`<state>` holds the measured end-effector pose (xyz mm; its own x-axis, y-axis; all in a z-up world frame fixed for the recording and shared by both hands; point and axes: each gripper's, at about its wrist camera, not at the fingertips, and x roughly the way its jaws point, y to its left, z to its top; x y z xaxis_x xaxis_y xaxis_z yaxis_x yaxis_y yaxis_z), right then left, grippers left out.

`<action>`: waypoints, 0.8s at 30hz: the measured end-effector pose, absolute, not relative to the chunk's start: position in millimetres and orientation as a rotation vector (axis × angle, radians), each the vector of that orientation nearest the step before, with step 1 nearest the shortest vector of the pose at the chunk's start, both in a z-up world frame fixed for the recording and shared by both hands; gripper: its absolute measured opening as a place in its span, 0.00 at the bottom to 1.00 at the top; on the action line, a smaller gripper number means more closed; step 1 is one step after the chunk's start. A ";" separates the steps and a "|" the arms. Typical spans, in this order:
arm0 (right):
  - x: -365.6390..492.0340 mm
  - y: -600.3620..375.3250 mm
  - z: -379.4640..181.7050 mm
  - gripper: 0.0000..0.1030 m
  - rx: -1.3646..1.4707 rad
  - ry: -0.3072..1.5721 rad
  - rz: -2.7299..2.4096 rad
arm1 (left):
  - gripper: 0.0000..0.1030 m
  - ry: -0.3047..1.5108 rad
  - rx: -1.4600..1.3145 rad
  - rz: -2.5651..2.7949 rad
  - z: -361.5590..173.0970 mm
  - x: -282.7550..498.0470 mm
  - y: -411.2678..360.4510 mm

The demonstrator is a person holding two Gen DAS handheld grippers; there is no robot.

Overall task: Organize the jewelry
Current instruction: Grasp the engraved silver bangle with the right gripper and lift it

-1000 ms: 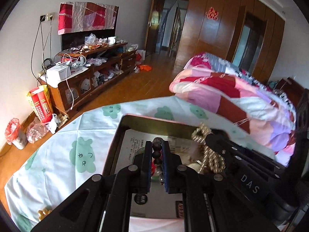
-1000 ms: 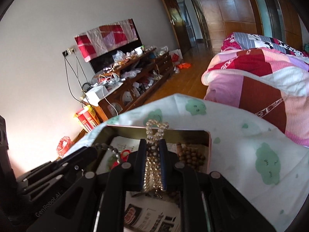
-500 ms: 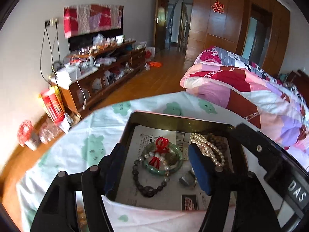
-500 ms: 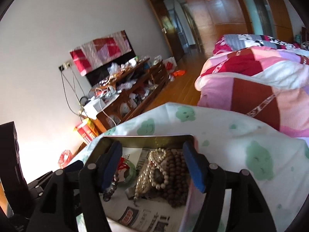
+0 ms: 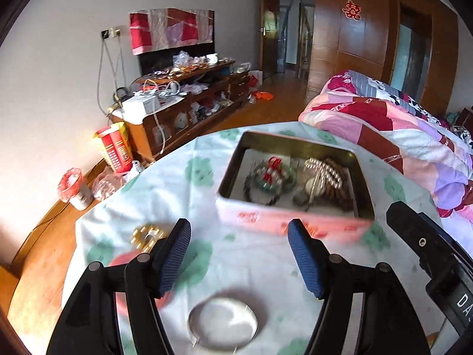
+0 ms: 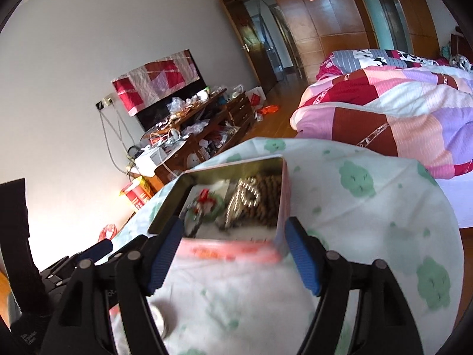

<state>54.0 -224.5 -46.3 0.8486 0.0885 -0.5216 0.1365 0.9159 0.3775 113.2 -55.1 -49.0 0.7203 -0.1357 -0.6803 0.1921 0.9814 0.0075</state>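
Observation:
An open pink tin (image 5: 295, 217) sits on the green-patterned cloth. Inside it lie a pearl necklace (image 5: 323, 171), a green bangle with a red knot (image 5: 275, 174), a dark bead bracelet (image 5: 260, 195) and brown wooden beads (image 5: 340, 189). My left gripper (image 5: 238, 227) hangs open and empty in front of the tin. A silver bangle (image 5: 223, 325) and a gold bracelet (image 5: 147, 235) lie on the cloth below and left of it. My right gripper (image 6: 233, 224) is opening, empty, framing the tin (image 6: 230, 248) with the pearls (image 6: 242, 195) inside.
The cloth-covered round table (image 5: 189, 189) drops off at left to a wooden floor. A cluttered TV cabinet (image 5: 183, 109) stands along the wall. A bed with a patchwork quilt (image 6: 399, 112) lies to the right. A blurred red item (image 5: 124, 263) rests by the left finger.
Both grippers let go: the left released the dark bead bracelet, the right the pearl necklace, both into the tin. Both then opened wide and pulled back from the tin.

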 end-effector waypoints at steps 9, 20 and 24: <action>18.6 -202.9 -50.7 0.73 0.407 0.591 0.016 | 0.67 0.753 0.071 -0.123 -61.3 68.8 -29.1; -2.7 -185.1 -53.1 0.73 0.367 0.606 0.052 | 0.67 0.733 0.088 -0.107 -64.6 43.4 -7.0; -7.2 -177.4 -52.3 0.73 0.331 0.604 0.067 | 0.67 0.726 0.076 -0.118 -74.8 32.3 14.6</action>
<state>-7.2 -177.4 -52.3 0.8228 0.1579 -0.5460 0.0343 0.9451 0.3250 32.3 14.6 -74.8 0.7416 -0.0813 -0.6659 0.1339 0.9906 0.0282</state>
